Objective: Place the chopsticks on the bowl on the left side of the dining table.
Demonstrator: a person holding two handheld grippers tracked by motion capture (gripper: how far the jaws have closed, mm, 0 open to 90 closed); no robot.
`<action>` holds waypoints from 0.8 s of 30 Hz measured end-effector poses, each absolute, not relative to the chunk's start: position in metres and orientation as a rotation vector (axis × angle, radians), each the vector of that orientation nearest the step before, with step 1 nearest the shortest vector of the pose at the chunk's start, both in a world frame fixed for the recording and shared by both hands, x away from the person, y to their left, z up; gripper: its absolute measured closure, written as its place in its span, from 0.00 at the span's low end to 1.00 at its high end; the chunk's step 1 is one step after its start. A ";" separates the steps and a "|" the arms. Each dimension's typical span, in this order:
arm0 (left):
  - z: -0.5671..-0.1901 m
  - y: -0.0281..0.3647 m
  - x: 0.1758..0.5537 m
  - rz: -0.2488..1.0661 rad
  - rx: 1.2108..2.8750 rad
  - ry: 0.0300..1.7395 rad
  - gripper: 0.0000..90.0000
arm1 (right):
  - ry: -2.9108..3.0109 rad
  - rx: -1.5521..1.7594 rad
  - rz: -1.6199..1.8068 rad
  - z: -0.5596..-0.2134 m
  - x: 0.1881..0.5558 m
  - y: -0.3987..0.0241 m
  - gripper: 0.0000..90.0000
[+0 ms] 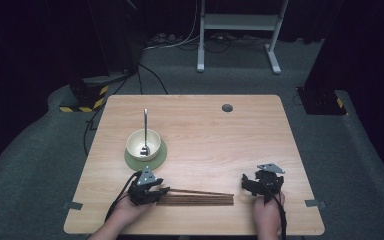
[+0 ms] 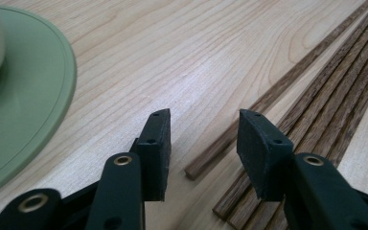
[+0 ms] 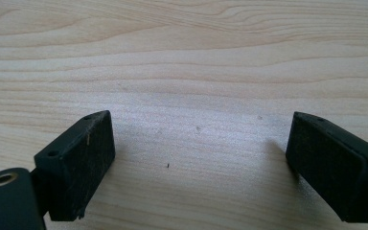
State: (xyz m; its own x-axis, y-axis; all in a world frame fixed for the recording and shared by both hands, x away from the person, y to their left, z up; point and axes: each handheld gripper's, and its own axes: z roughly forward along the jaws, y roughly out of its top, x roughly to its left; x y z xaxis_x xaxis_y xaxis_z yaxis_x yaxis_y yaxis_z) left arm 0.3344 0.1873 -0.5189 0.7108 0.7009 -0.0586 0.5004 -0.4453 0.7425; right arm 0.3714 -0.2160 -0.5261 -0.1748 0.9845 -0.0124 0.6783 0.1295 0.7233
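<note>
Risk first: your left gripper (image 2: 202, 136) straddles the end of one stray chopstick (image 2: 268, 98), with the bundled chopsticks (image 2: 326, 115) lying just right of it in the left gripper view. The right pad sits over the edge of that bundle. If you close from here, that pad may catch a second stick and drag it along, or push the stray one sideways out of the gap instead of pinching it. The stick is thin and lies flat on the table (image 1: 220, 130), so pads riding too high will close on air.

A second risk is a sweep toward the far left, which would bump the green saucer (image 2: 33, 105) and the bowl (image 1: 143, 144) with the spoon (image 1: 145, 131) standing in it.

Left tongs: jaws partly open, nothing gripped; the stray stick's end lies between the pads, and neither presses on it.

Right tongs: your right gripper (image 3: 199, 165) has its jaws spread wide with bare wood between them, holding nothing.

Pose: in the high view both hands come in from the near edge. The left gripper (image 1: 147, 187) is low at the left end of the sticks (image 1: 195, 197), pointing right along them. The right gripper (image 1: 262, 184) rests past their right end, near it but apart, angled toward the sticks.

The sticks lie near the near edge, between your two hands, nearer than the bowl.
</note>
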 end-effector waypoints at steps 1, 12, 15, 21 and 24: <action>-0.519 0.187 0.335 0.311 2.135 0.913 0.63 | 1.919 1.597 0.806 -0.526 0.371 -0.216 0.11; -0.522 0.186 0.335 0.321 2.158 0.873 0.75 | 1.917 1.594 0.807 -0.526 0.371 -0.216 0.11; -0.522 0.186 0.335 0.326 2.158 0.877 0.78 | 1.918 1.594 0.808 -0.526 0.371 -0.216 0.11; -0.521 0.189 0.334 0.333 2.158 0.880 0.82 | 1.945 1.601 0.799 -0.524 0.370 -0.216 0.11; -0.521 0.190 0.334 0.336 2.156 0.889 0.84 | 1.947 1.602 0.798 -0.524 0.370 -0.216 0.11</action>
